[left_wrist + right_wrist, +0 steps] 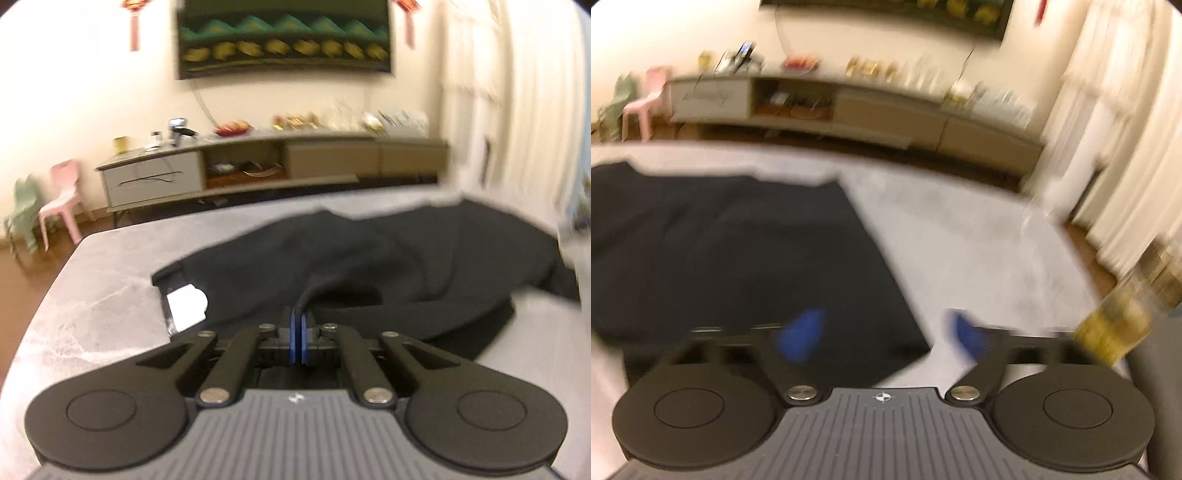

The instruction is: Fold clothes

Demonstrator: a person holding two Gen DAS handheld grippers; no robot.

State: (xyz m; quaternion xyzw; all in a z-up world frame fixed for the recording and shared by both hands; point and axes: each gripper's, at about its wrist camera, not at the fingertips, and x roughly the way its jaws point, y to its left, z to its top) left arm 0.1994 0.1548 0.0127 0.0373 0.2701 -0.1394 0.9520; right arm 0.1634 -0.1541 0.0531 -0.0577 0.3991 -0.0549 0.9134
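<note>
A black garment point(369, 258) lies rumpled across the grey marbled table point(103, 295), with a white label point(184, 306) showing at its near left edge. My left gripper point(300, 321) is shut on a pinched ridge of the black cloth, which rises from between the blue pads. In the right wrist view the same garment point(738, 240) lies flatter on the table point(960, 240). My right gripper point(886, 336) stands wide open above the garment's near right corner. Its left fingertip point(801, 336) is over cloth and its right fingertip point(967, 336) over bare table, gripping nothing. Both views are blurred.
A yellowish jar or bottle point(1115, 325) stands close beside the right gripper's right side. Beyond the table's far edge a low TV cabinet point(258, 162) runs along the wall. Small pink point(62, 199) and green chairs stand at the left. Curtains point(1126, 166) hang at the right.
</note>
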